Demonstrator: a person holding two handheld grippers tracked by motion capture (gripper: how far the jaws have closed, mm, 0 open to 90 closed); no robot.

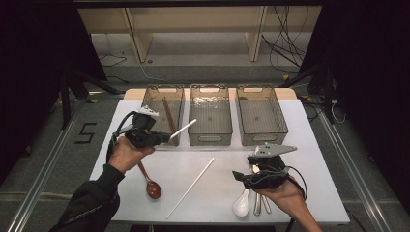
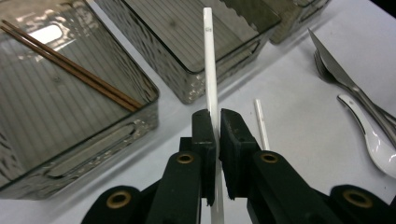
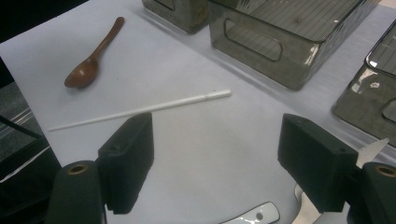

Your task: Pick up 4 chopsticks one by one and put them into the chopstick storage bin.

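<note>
Two grippers, left gripper (image 2: 215,140) clamping white chopstick (image 2: 209,60), right gripper (image 3: 215,163) fingers wide apart, empty.

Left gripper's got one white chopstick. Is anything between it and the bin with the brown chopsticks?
Nothing visible. The left gripper is shut on the white chopstick beside the left clear plastic bin, whose open top holds only the brown chopsticks.

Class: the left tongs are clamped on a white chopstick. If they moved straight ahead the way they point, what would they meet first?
Probably the middle bin: the left tongs and their white chopstick point at its near wall, though depth is hard to judge.
</note>
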